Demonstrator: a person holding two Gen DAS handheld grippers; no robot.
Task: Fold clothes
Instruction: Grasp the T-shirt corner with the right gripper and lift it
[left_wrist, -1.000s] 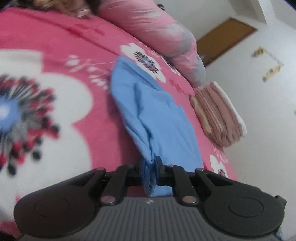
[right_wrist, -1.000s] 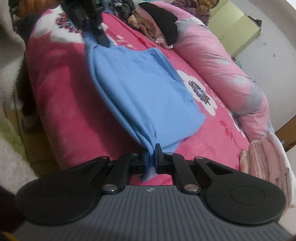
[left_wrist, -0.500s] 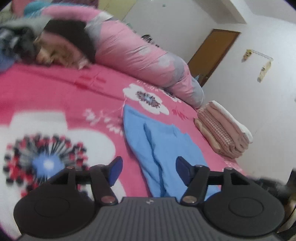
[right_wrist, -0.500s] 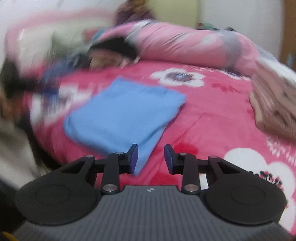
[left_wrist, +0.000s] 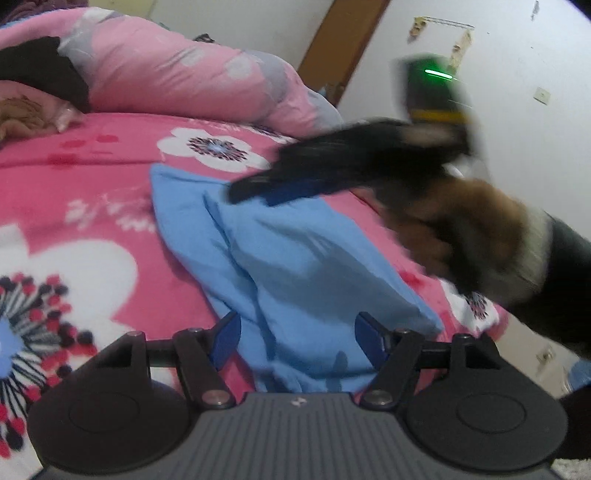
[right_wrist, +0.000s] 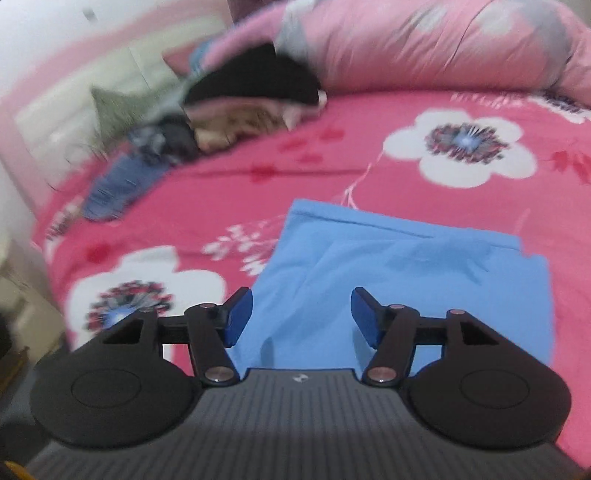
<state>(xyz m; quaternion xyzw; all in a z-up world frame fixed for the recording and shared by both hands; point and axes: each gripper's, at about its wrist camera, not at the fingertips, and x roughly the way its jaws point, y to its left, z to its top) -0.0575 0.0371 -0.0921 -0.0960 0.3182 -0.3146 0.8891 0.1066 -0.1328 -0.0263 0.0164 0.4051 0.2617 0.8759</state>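
Both grippers, left (left_wrist: 297, 341) and right (right_wrist: 301, 317), are opening, nothing pinched; blue shirt (right_wrist: 406, 280) lies folded on bed (right_wrist: 332, 166). Risk: right's fast sweep snags fabric, undoes fold.

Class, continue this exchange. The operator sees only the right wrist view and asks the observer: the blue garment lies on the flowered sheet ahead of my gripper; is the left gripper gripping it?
Observer: No. The left gripper has its jaws opening, and the blue garment lies free beneath them.
Operator: How does my gripper look from there?
Observer: The right gripper is a blur above the garment's far end, its opening jaws holding nothing.
Operator: What is behind it?
Observer: A brown door in the white wall.
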